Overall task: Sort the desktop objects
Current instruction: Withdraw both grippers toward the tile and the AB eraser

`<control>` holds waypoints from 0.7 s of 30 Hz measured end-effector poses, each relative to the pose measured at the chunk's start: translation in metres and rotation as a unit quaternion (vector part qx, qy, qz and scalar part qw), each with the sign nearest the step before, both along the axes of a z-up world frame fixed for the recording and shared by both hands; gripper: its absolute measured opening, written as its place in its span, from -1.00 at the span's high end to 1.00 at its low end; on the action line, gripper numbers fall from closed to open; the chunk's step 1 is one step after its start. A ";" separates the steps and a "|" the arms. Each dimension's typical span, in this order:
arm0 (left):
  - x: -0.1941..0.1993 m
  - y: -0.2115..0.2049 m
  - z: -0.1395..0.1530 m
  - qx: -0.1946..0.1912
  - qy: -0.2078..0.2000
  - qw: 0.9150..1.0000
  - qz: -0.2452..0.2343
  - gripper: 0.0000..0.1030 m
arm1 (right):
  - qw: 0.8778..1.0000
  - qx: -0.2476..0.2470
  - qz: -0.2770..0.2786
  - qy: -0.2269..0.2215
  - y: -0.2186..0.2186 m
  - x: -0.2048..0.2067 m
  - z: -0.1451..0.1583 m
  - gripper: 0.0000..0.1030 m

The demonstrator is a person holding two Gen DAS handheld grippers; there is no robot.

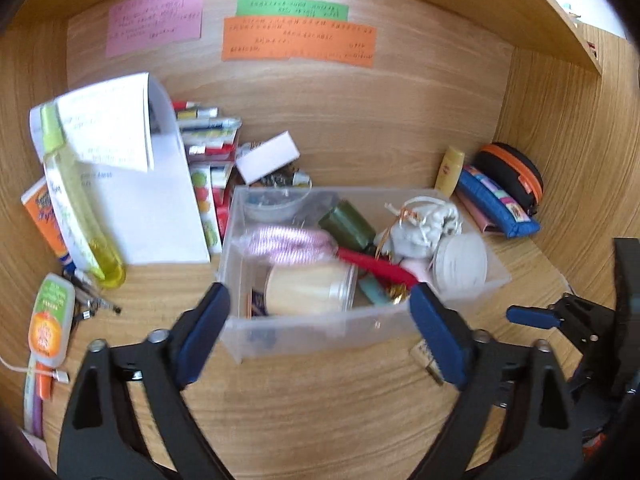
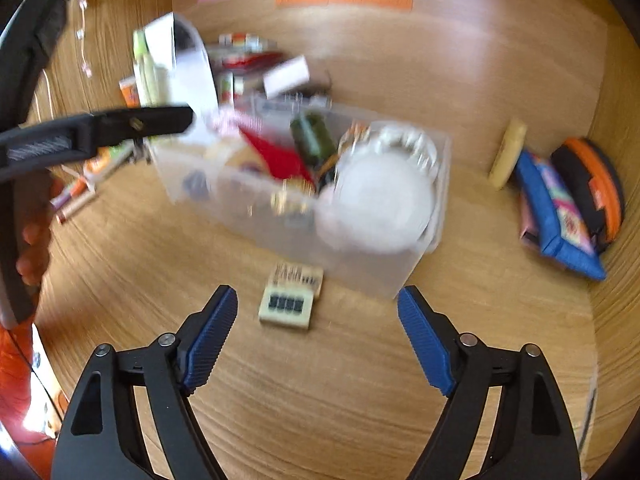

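We've got a light wood-grain worktop carrying everything. Clear plastic rectangular bin sits mid-worktop. Small cream card with dark squares lies flat just in front of the bin. Far right corner: pale yellow bottle, blue fabric pouch, black round case with orange zip, clustered together. Left side: white and orange squeeze bottle lying flat, white folded paper sheet near it.

Writing on the coloured notes is unreadable.
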State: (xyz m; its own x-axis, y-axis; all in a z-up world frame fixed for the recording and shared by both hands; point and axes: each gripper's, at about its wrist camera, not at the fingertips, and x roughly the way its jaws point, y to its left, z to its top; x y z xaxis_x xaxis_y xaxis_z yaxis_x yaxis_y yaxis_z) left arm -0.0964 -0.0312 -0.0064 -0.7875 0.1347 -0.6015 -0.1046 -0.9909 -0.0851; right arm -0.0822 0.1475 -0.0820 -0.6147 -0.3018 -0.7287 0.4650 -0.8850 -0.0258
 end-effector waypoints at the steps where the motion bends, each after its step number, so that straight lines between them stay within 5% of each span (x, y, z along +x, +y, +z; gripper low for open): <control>1: 0.002 0.000 -0.002 -0.001 -0.002 1.000 0.000 -0.84 | 1.000 0.005 0.001 -0.010 -0.002 -0.002 -0.005 -0.55; 6: 0.010 -0.001 -0.017 -0.016 -0.019 1.000 0.001 -0.84 | 0.999 0.019 0.008 -0.033 -0.010 -0.009 -0.020 -0.50; 8: 0.011 -0.001 -0.023 -0.018 -0.028 0.999 0.000 -0.84 | 0.999 0.023 0.016 -0.034 -0.014 -0.008 -0.022 -0.36; 10: 0.012 0.000 -0.029 -0.020 -0.039 0.999 -0.002 -0.84 | 0.999 0.028 0.026 -0.034 -0.019 -0.008 -0.024 0.03; 15: 0.014 0.004 -0.042 -0.020 -0.059 0.998 -0.010 -0.84 | 0.998 0.035 0.033 -0.046 -0.024 -0.012 -0.030 0.33; 21: 0.009 0.025 -0.057 -0.036 -0.085 0.995 -0.038 -0.84 | 0.998 0.015 0.036 -0.041 -0.016 -0.007 -0.025 0.34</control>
